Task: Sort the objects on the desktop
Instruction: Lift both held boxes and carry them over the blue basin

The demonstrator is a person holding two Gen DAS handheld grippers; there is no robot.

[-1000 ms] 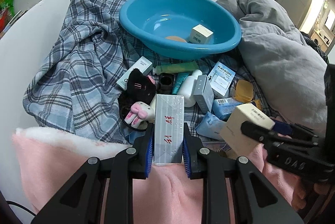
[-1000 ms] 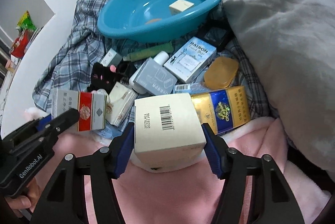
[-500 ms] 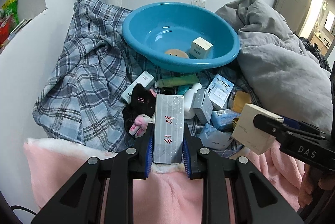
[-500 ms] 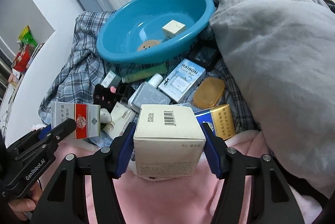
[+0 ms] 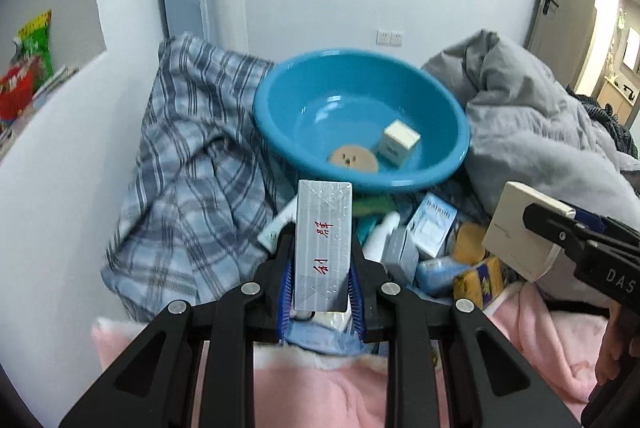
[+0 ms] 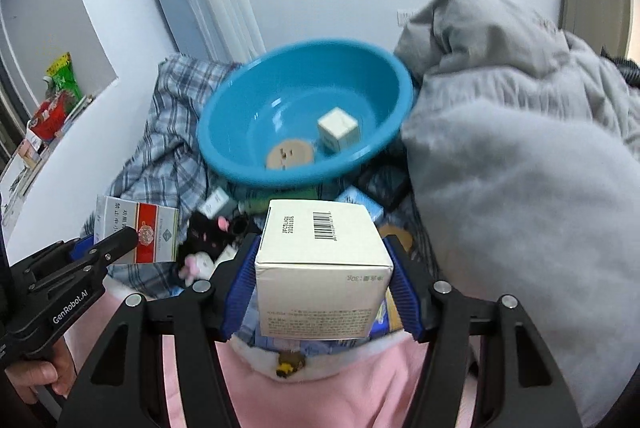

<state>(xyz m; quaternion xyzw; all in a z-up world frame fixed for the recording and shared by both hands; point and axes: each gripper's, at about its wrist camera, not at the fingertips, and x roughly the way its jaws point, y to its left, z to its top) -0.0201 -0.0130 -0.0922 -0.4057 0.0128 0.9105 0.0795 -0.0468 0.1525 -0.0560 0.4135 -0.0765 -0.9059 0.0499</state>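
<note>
My left gripper is shut on a flat silver carton with red characters, held up over the clutter. From the right wrist view the same carton shows its red and white face at the left. My right gripper is shut on a cream box with a barcode on top; that box appears at the right in the left wrist view. Ahead sits a blue basin, also seen as the basin, holding a small cream cube box and a tan round disc.
Small boxes, tubes and a black plush toy lie heaped below the basin on a plaid cloth. A grey duvet rises at the right. A pink blanket covers the near edge. White wall lies to the left.
Both grippers have risen with their boxes, so the heap now lies lower and farther off. The basin has come toward the middle of both views. Neither grip has changed.
</note>
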